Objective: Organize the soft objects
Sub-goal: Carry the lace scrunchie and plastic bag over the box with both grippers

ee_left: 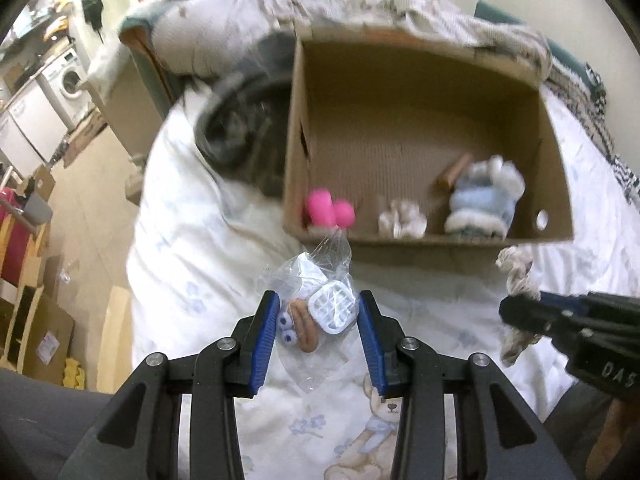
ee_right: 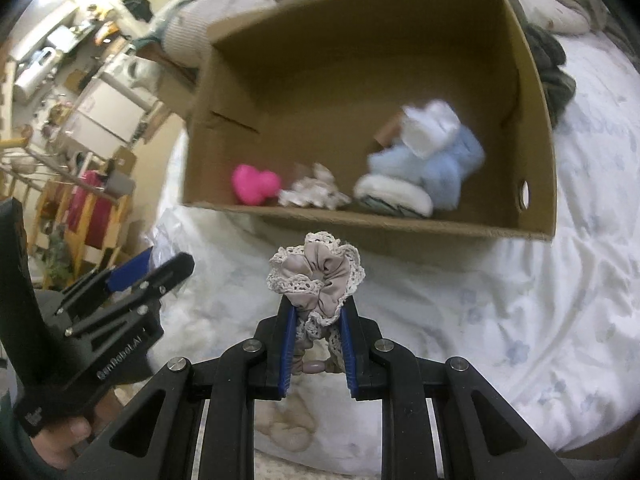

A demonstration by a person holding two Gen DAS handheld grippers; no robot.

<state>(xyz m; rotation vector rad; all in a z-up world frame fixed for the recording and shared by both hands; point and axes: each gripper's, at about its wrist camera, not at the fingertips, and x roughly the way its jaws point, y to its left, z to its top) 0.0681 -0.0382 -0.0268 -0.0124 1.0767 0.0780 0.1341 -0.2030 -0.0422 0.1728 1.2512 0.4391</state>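
A cardboard box [ee_left: 424,240] [ee_right: 360,224] stands open on the bed. Inside lie a pink plush heart [ee_left: 329,210] [ee_right: 255,189], a pale lace scrunchie [ee_left: 402,219] [ee_right: 314,194] and a blue-and-white plush toy [ee_left: 482,200] [ee_right: 428,164]. My left gripper [ee_left: 318,316] is shut on a clear plastic bag [ee_left: 316,280] that holds a white waffle-shaped piece, a brown piece and googly eyes, just in front of the box. My right gripper [ee_right: 318,320] is shut on a beige lace-edged scrunchie [ee_right: 316,272] [ee_left: 516,276], also in front of the box.
The bed has a white quilt [ee_left: 192,248] [ee_right: 520,300] with blue flowers and a teddy-bear print. Pillows [ee_left: 208,28] and dark clothing [ee_left: 240,120] lie behind and left of the box. Left of the bed are a tiled floor, wooden shelves [ee_left: 24,300] and a washing machine [ee_left: 68,78].
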